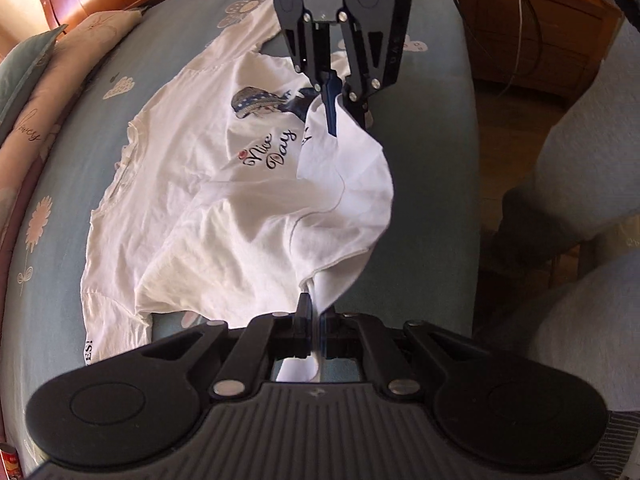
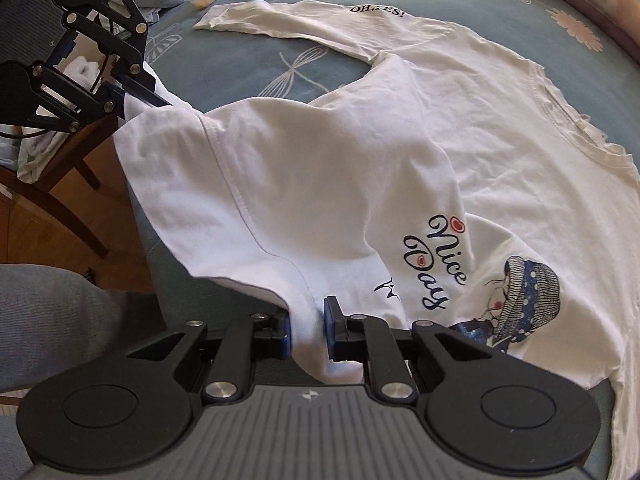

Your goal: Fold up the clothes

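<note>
White shirt [image 1: 180, 184] spread on bed [image 1: 432, 184]. Left tool [image 1: 316, 332] pinches its edge at 6 o'clock. Right tool [image 2: 306, 330] grips bunched cloth at 12.

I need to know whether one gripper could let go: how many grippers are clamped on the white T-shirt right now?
2. The left gripper pinches a thin edge of the T-shirt; the right gripper clamps a thicker bunch by the "Nice Day" print.

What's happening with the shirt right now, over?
Left gripper and right gripper both clamped on white T-shirt. One side lifted over the print. Nothing blocking, over.
</note>
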Available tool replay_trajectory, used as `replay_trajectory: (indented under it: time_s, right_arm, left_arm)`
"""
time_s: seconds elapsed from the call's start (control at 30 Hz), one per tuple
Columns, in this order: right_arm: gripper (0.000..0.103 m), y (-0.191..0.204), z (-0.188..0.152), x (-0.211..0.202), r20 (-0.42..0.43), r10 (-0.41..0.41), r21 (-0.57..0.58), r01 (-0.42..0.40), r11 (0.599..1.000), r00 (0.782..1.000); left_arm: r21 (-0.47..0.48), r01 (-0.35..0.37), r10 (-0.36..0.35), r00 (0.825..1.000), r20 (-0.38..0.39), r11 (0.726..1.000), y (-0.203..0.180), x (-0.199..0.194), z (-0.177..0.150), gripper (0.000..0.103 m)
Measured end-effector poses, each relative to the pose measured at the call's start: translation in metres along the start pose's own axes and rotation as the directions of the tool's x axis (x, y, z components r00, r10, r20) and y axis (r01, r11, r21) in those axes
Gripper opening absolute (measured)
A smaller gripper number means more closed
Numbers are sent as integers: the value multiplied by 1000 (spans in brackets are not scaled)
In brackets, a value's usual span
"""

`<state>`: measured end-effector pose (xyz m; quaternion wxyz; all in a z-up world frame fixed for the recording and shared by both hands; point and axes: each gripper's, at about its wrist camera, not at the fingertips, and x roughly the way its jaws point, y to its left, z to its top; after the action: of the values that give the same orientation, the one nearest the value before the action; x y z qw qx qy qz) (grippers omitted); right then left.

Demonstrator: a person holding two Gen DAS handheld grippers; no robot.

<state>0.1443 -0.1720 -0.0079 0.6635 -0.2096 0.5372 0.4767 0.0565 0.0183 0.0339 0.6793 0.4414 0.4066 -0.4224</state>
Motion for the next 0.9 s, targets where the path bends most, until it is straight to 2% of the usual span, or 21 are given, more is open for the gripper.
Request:
replay_trajectory:
  time_s: [0.17, 0.3, 0.4, 0.5, 0.6, 0.7, 0.8, 0.83, 0.87, 0.9]
  right_arm:
    - [18, 16, -1, 27, -81, 103, -12, -104, 995, 991]
    - [21, 25, -3, 41, -128, 131, -31, -136, 990, 983]
    - [24, 21, -2, 45, -124, 138, 30, -136, 990, 983]
    - [25, 15, -7, 31, -65, 124, 119, -115, 986, 990]
    - [33, 7, -20, 7, 1, 83, 224, -81, 971, 997]
    - [34, -6, -43, -26, 45, -7, 347, -10, 938, 999]
    - [39, -30, -73, -56, 43, -149, 467, 112, 877, 988]
    - [44, -40, -83, -62, 33, -183, 505, 141, 852, 983]
    - [45, -52, -96, -65, 11, -227, 539, 186, 821, 974]
    - [45, -60, -106, -64, -11, -255, 549, 219, 807, 967]
  left_arm:
    - [54, 74, -71, 996, -58, 996, -12, 10, -16, 2]
    - [117, 90, -79, 992, -97, 989, -20, 20, -24, 2]
    - [100, 117, -106, 989, -106, 988, -18, 34, -26, 2]
    - [124, 126, -111, 986, -125, 984, -20, 51, -29, 2]
    - [101, 143, -129, 982, -134, 984, -22, 60, -32, 2]
    - [105, 150, -134, 981, -142, 983, -25, 66, -32, 3]
    - [96, 159, -144, 978, -152, 983, -27, 71, -34, 3]
    - [92, 164, -147, 976, -163, 982, -27, 73, -34, 3]
    - [96, 165, -148, 974, -170, 981, -28, 75, -35, 3]
    - [100, 168, -149, 973, -176, 981, -28, 76, -35, 4]
